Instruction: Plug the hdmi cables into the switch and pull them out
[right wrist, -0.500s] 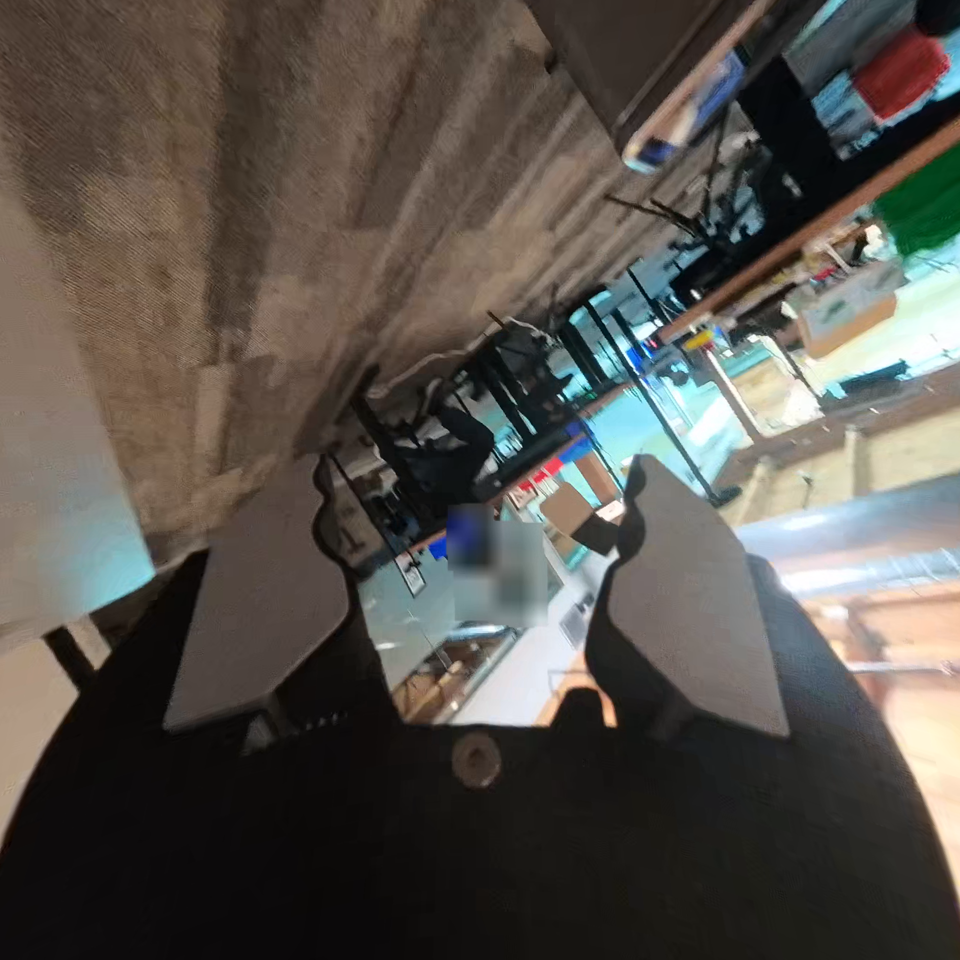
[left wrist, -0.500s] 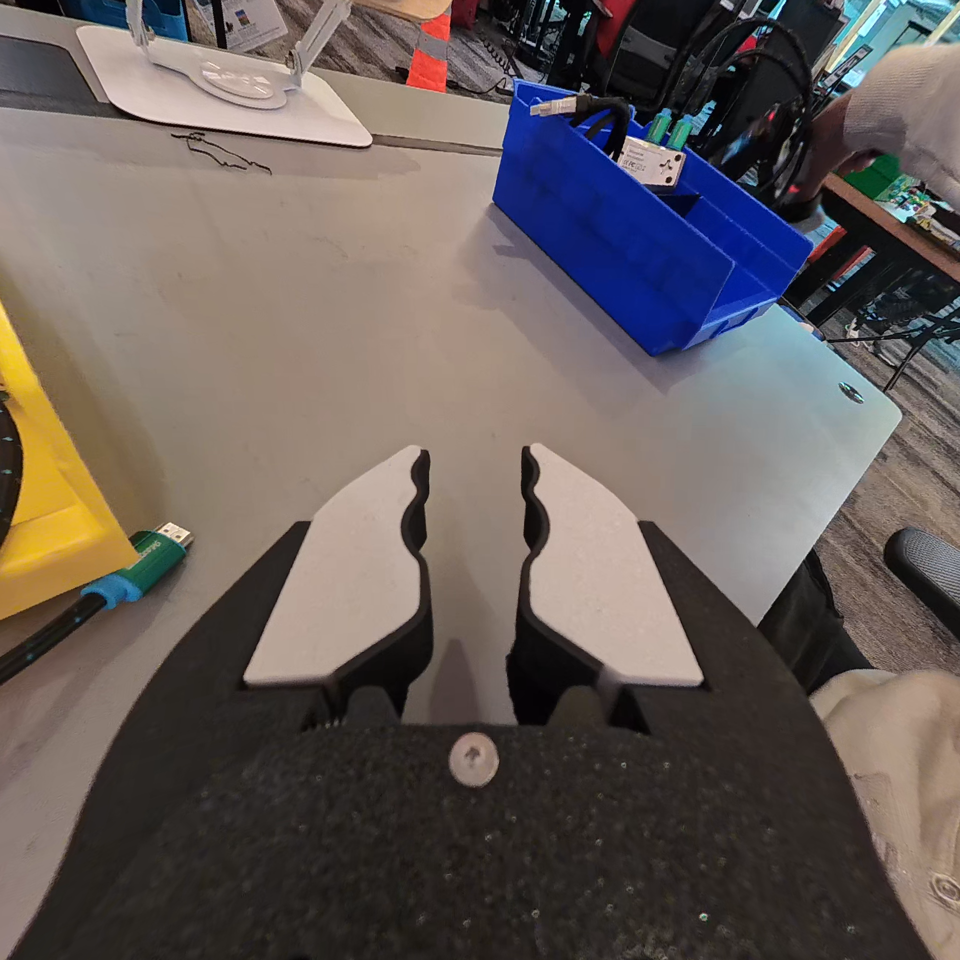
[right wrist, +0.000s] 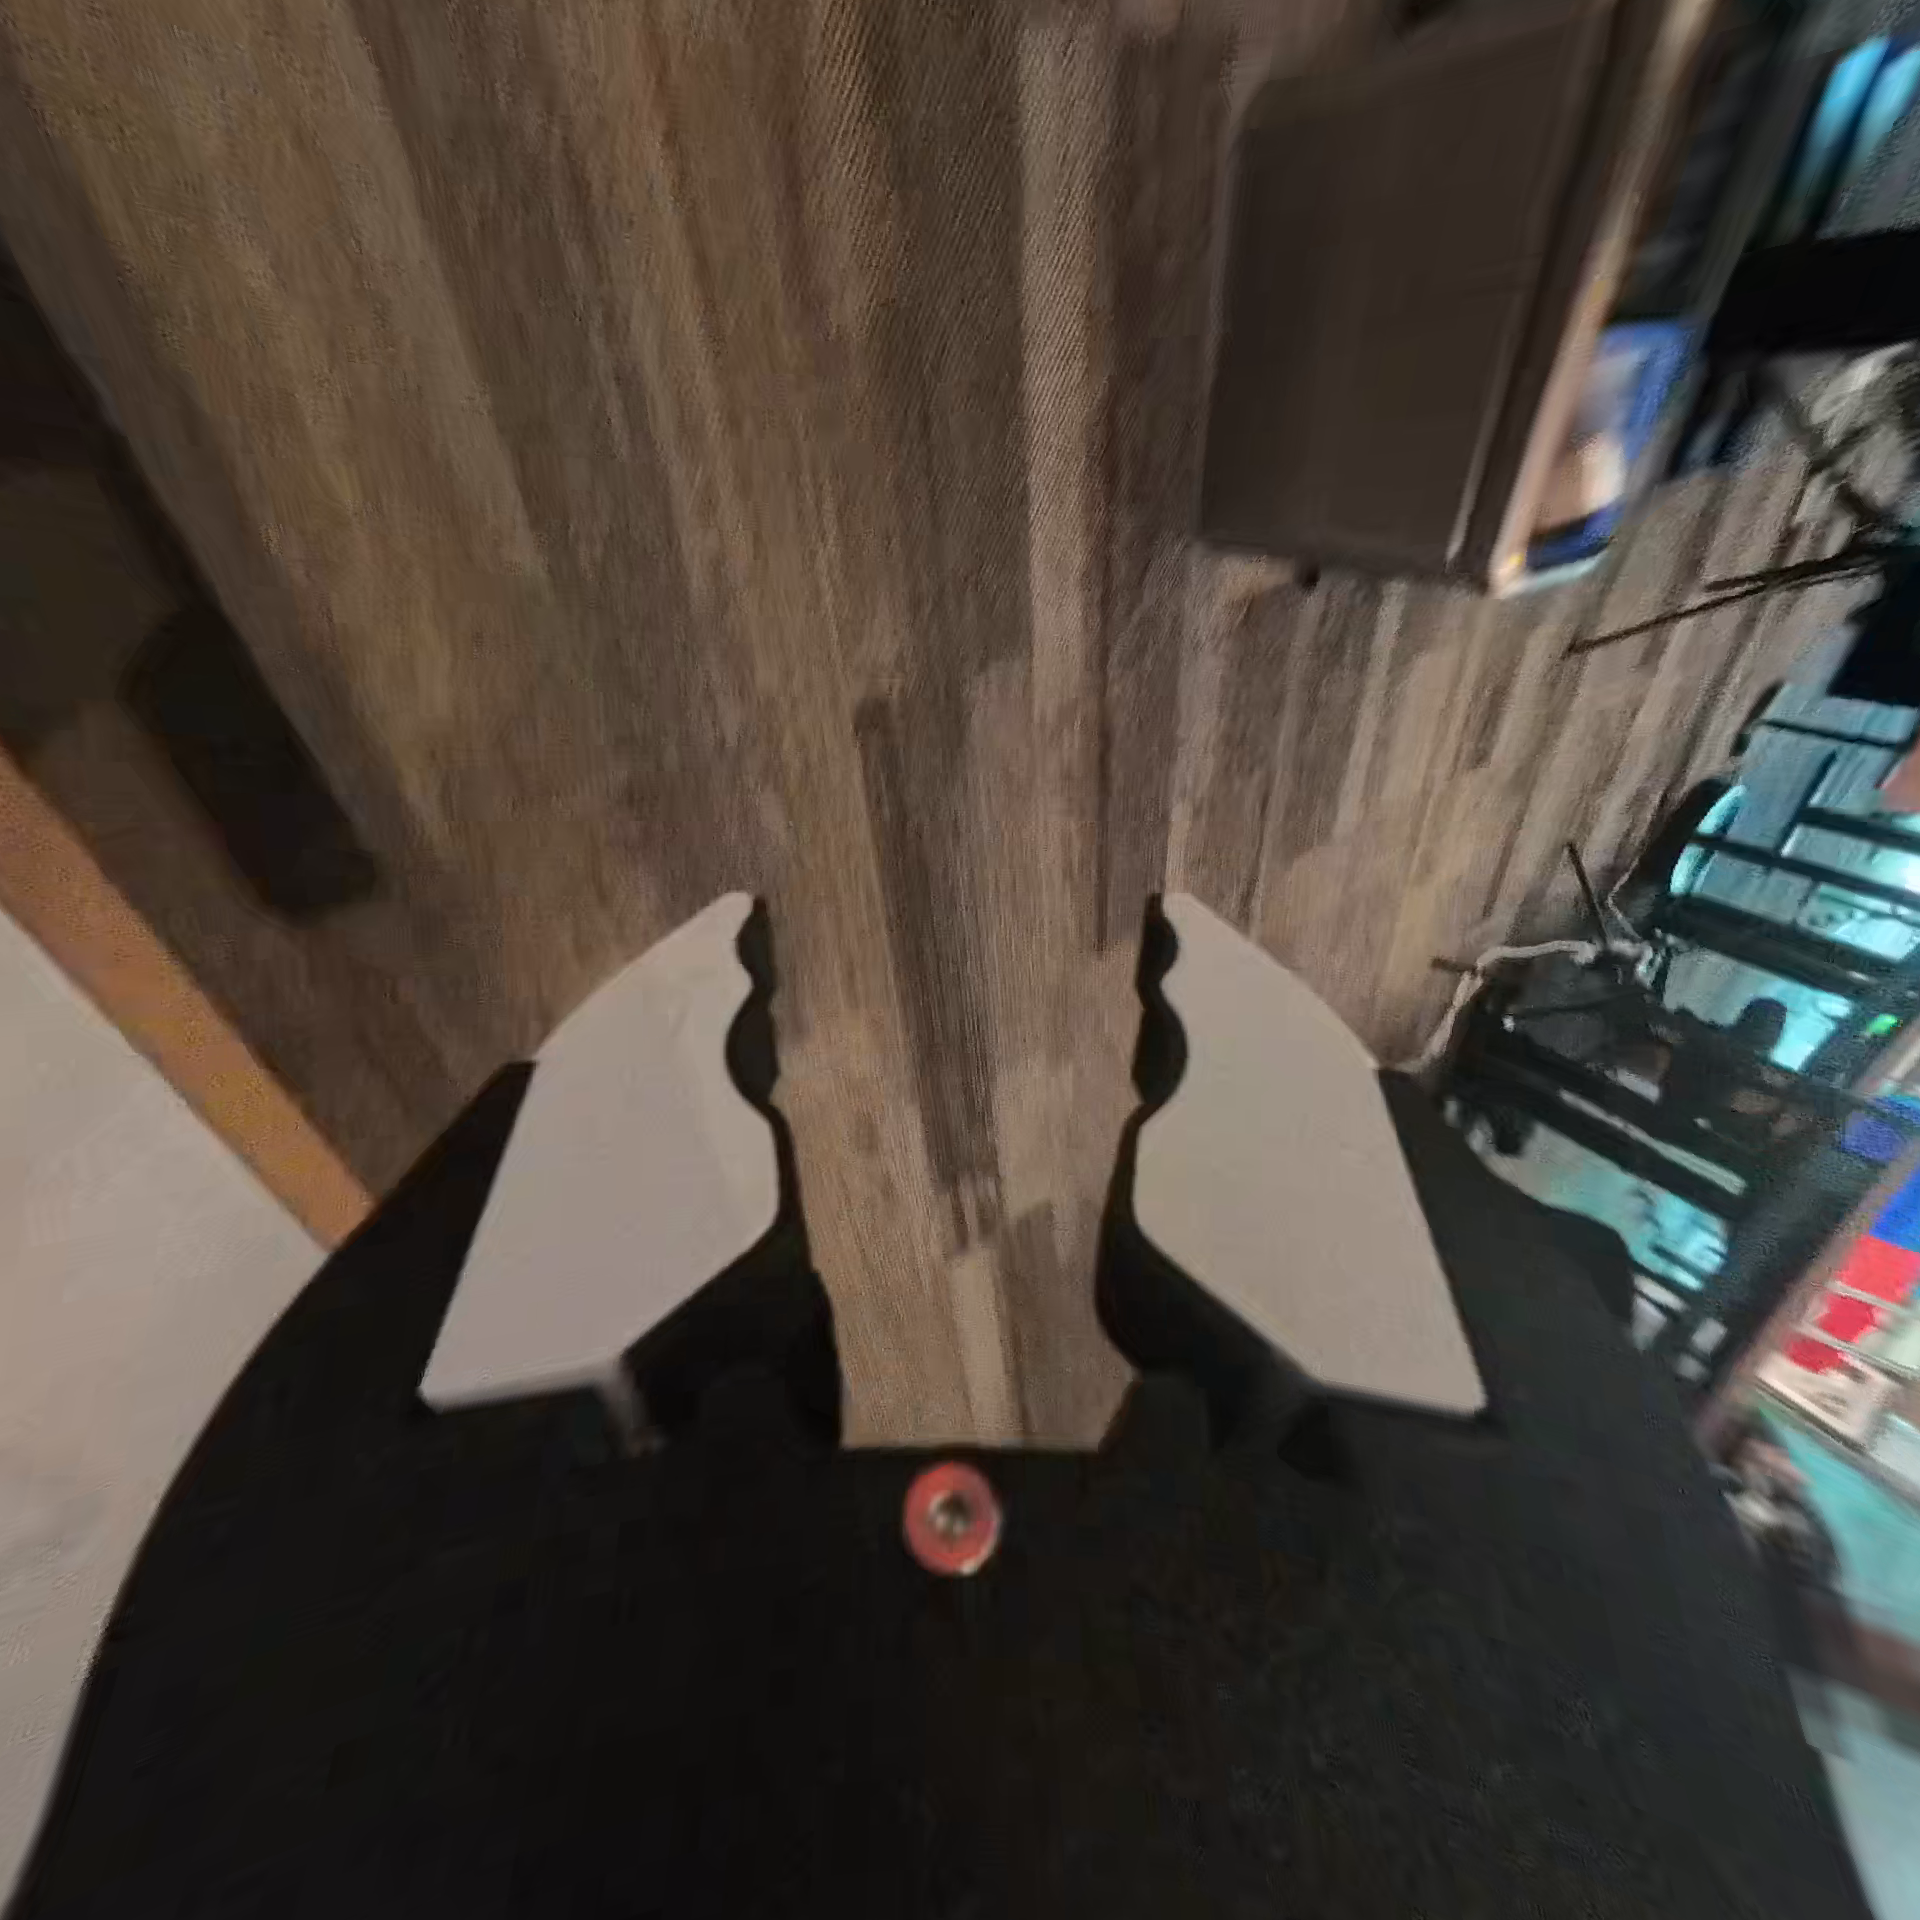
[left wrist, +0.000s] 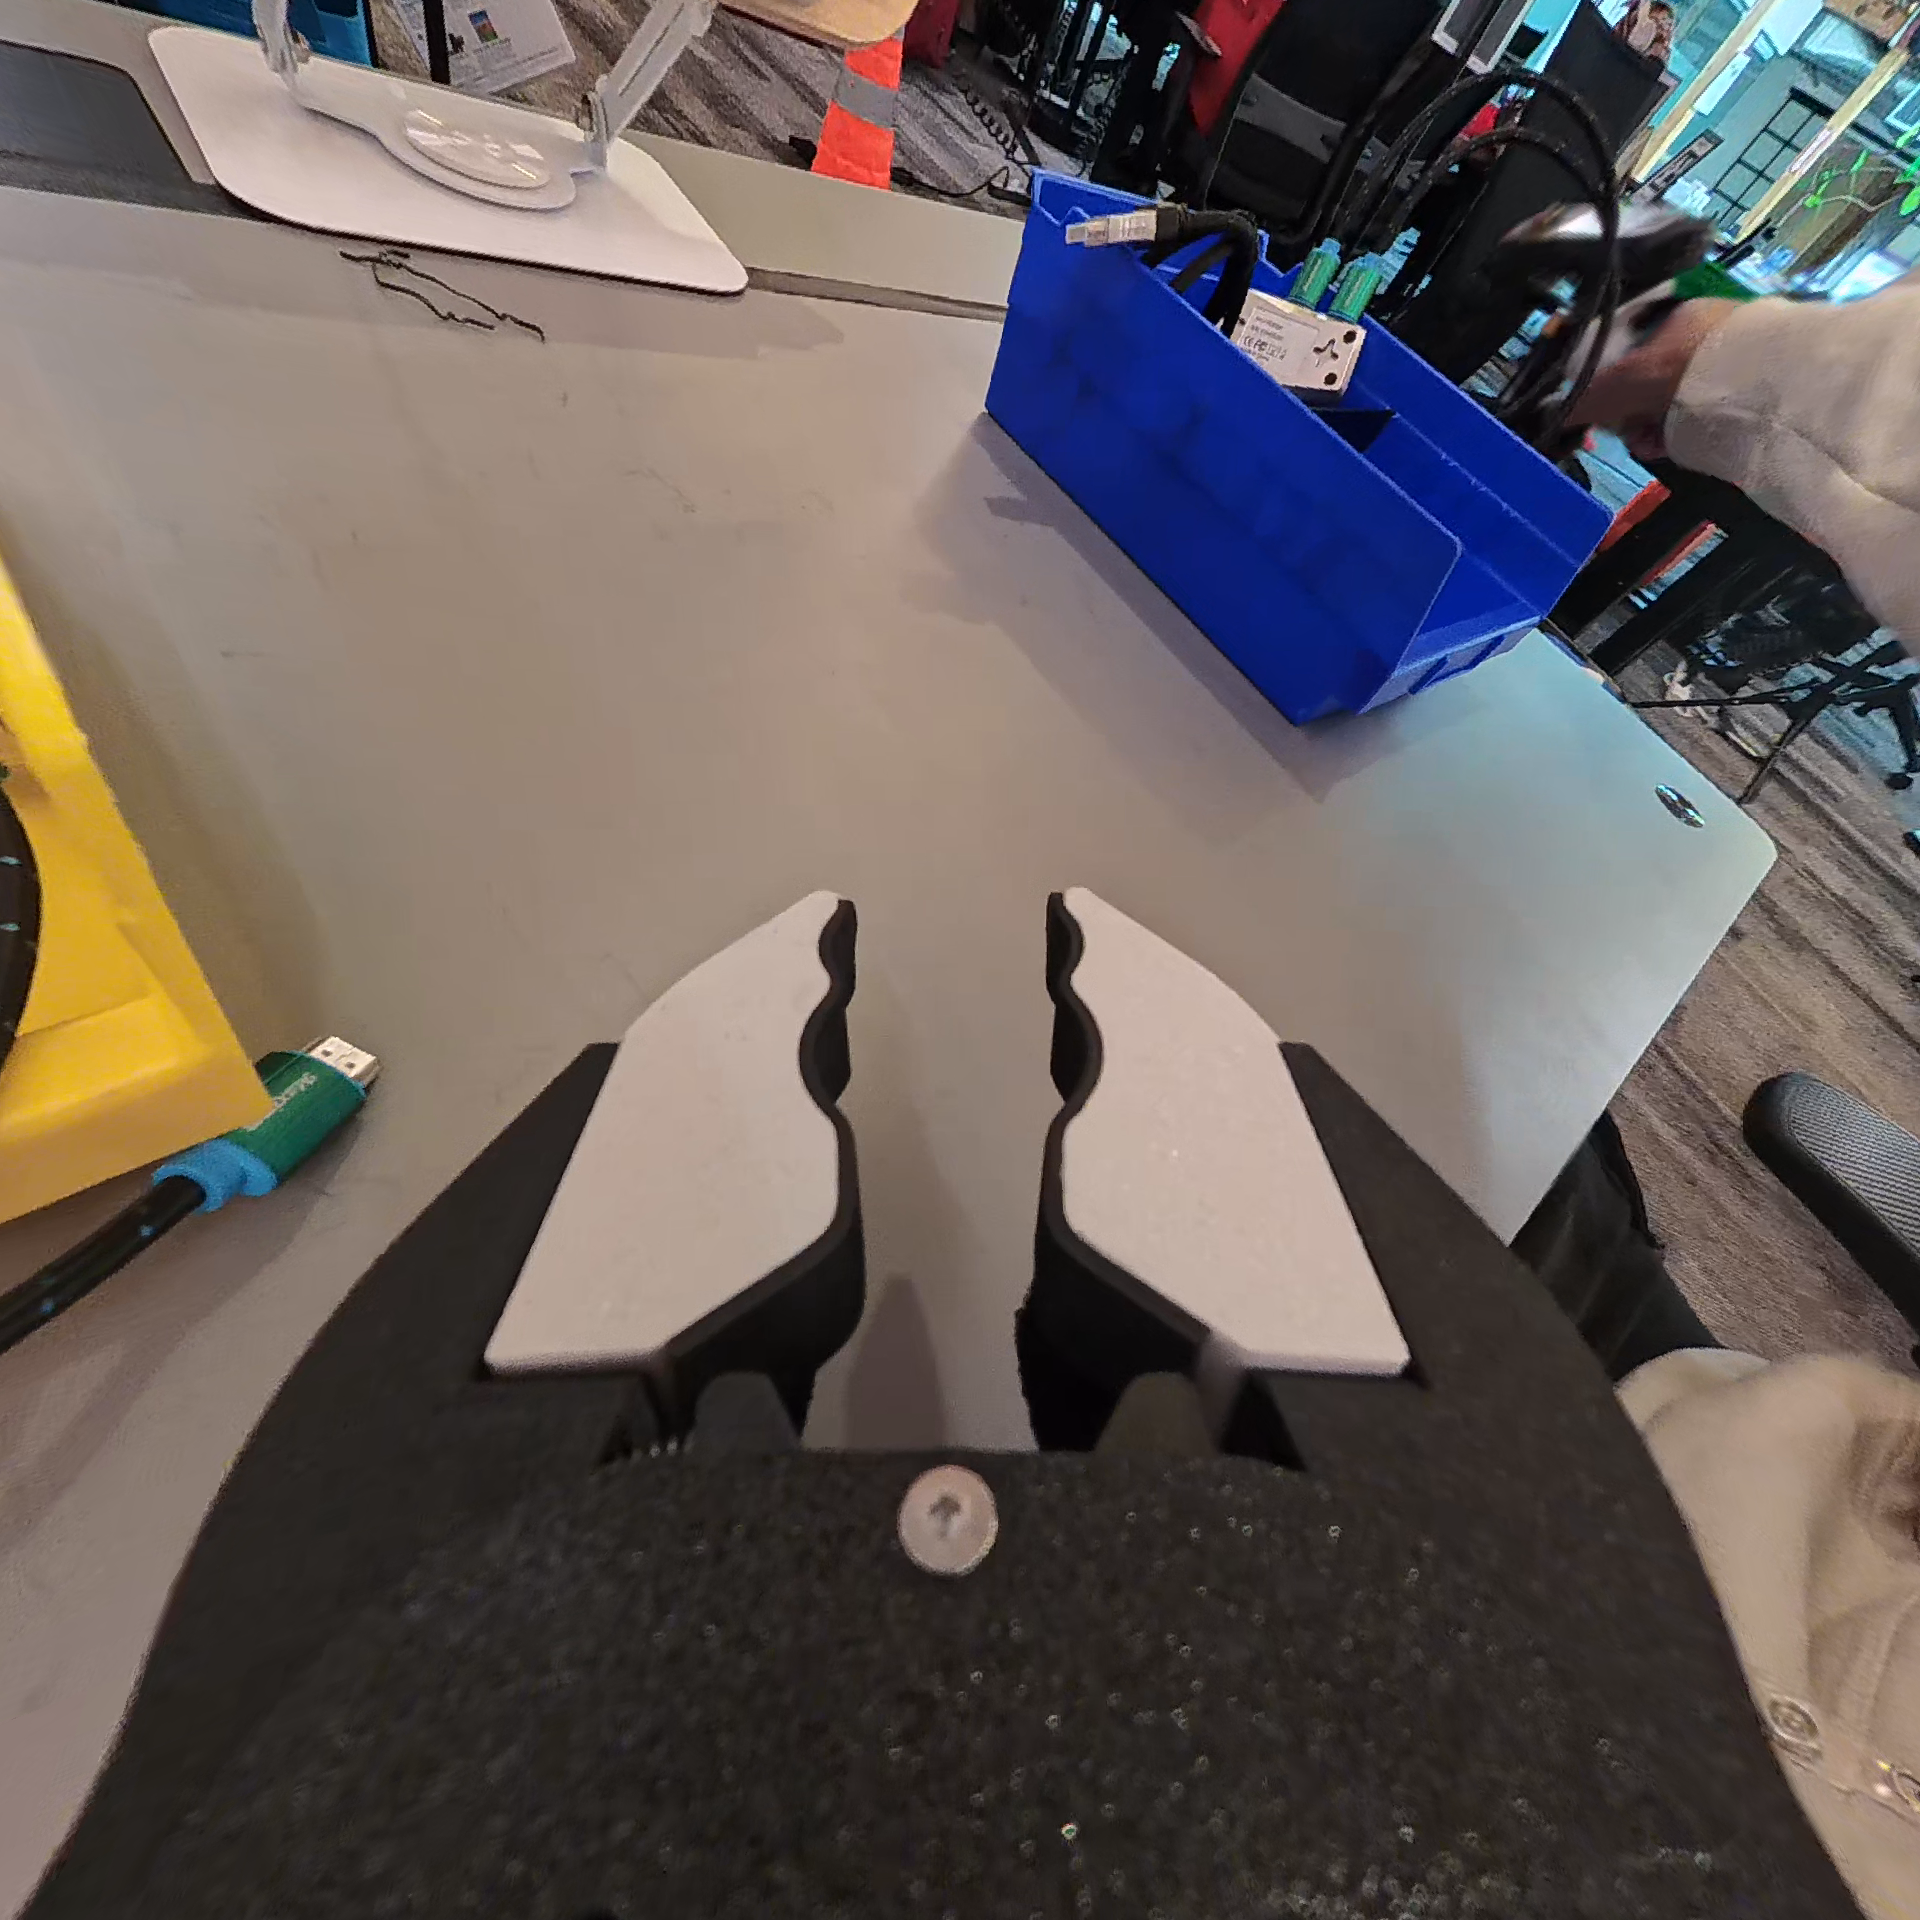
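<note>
- Since half a second ago, our right gripper (right wrist: 951,914) has swung from facing the far room to facing the carpeted floor (right wrist: 727,416); our left gripper (left wrist: 951,904) has hardly shifted.
- Left wrist view: our left gripper hovers over the grey table (left wrist: 623,623), jaws apart, nothing between them.
- Same view: the switch (left wrist: 1299,348), a small silver box, sits in the blue bin (left wrist: 1247,520) ahead and to the right, with two green plugs (left wrist: 1340,281) seated in its far side.
- A loose hdmi cable (left wrist: 301,1107) lies near left, just beside the yellow bin (left wrist: 94,1091), its metal tip pointing ahead and right, roughly toward the switch.
- We judge our left gripper nearer the loose cable; our right gripper, seen blurred at far right (left wrist: 1600,239), is nearer the bin.
- Right wrist view: heavily blurred; jaws apart and empty, only floor ahead, table edge (right wrist: 156,1039) at left. No cable or switch shows here.
</note>
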